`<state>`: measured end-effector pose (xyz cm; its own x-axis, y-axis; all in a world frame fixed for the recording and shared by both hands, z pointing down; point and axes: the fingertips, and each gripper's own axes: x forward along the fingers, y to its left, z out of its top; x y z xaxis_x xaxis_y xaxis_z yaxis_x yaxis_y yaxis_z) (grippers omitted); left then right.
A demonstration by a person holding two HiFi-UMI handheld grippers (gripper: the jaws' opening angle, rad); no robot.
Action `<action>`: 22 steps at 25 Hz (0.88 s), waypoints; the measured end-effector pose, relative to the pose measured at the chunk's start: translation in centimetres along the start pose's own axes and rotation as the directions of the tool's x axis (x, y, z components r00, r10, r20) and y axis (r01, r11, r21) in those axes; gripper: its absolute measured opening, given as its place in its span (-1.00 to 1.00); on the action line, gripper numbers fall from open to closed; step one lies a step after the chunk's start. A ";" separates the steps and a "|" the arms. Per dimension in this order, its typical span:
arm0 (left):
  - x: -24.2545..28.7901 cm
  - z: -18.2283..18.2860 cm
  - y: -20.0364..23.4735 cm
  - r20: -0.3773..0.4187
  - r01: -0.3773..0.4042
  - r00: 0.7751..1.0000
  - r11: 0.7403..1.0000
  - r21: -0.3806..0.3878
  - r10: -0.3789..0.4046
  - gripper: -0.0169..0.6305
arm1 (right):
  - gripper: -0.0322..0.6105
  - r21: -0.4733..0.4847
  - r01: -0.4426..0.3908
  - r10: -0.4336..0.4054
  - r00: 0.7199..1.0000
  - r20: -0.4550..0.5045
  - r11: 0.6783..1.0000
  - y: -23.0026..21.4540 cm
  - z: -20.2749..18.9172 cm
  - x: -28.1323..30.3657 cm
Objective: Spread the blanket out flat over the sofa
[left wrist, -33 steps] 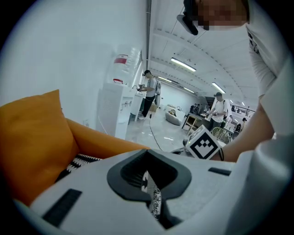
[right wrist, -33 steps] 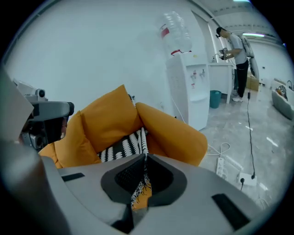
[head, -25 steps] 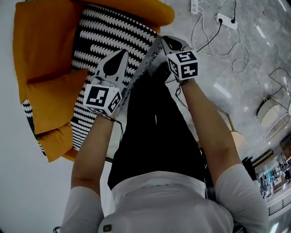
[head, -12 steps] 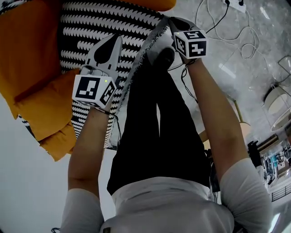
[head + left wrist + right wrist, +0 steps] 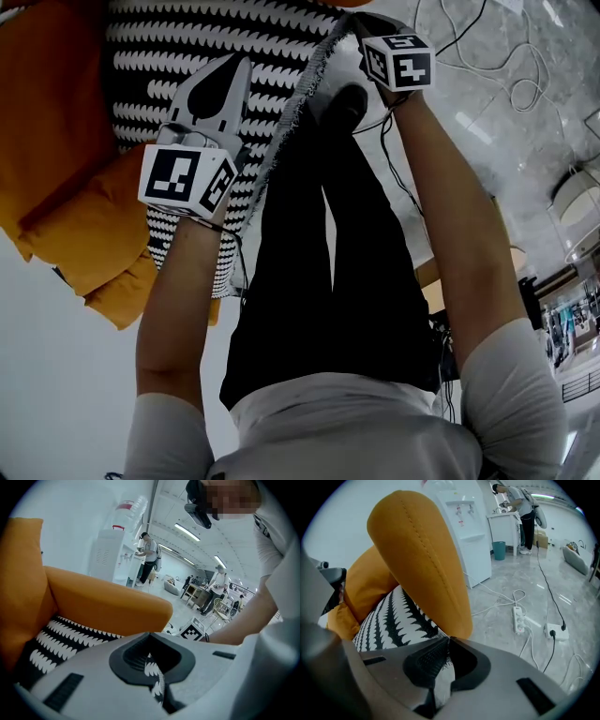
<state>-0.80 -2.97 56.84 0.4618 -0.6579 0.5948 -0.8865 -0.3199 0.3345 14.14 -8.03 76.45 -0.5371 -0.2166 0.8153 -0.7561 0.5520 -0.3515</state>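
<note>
**Head view.** The black-and-white blanket (image 5: 187,42) lies over the seat of the orange sofa (image 5: 56,141) and fills the frame from eleven to twelve o'clock. The sofa's cushions show at nine o'clock. The blanket's fringed edge (image 5: 286,131) runs on a slant from one o'clock down toward seven o'clock, just beside the person's dark trousers (image 5: 319,281). The left gripper (image 5: 240,66) sits over the patterned cloth at eleven o'clock. The right gripper (image 5: 349,28) is at the upper end of the fringed edge, at one o'clock. White cables (image 5: 506,75) trail over the grey floor at two o'clock.

**Left gripper view.** The jaws are pressed together, and a strip of the blanket is pinched between them at six o'clock. More blanket spreads at eight o'clock, below the sofa's armrest (image 5: 103,606).

**Right gripper view.** The jaws are likewise closed on a fold of the blanket at six o'clock. The cloth drapes at eight o'clock, against the rounded sofa arm (image 5: 422,559). A power strip (image 5: 519,619) lies on the floor at three o'clock.
</note>
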 end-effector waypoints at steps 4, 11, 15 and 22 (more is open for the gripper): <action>0.2 -0.6 0.6 -0.009 0.006 1.000 1.000 0.004 -0.005 -0.92 | -0.79 -0.027 -0.006 0.006 1.000 -0.021 1.000 -0.1 -0.2 1.8; 0.5 -0.6 1.4 -0.011 0.011 1.000 1.000 0.011 -0.011 -0.92 | -0.79 -0.054 -0.024 0.022 0.999 -0.035 0.998 0.8 0.0 3.6; 0.7 -0.4 1.0 -0.008 0.022 1.000 1.000 0.018 -0.022 -0.92 | -0.79 -0.043 -0.020 0.019 0.999 -0.031 0.999 0.6 -0.1 3.5; -0.5 1.1 0.6 0.004 0.021 1.000 0.999 0.031 -0.021 -0.92 | -0.42 0.005 0.018 -0.017 0.999 -0.036 1.000 -0.6 -0.3 0.9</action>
<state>-1.58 -3.63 55.95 0.4806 -0.6536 0.5848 -0.8770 -0.3544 0.3246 14.16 -8.35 77.54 -0.5102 -0.1972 0.8372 -0.7674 0.5438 -0.3396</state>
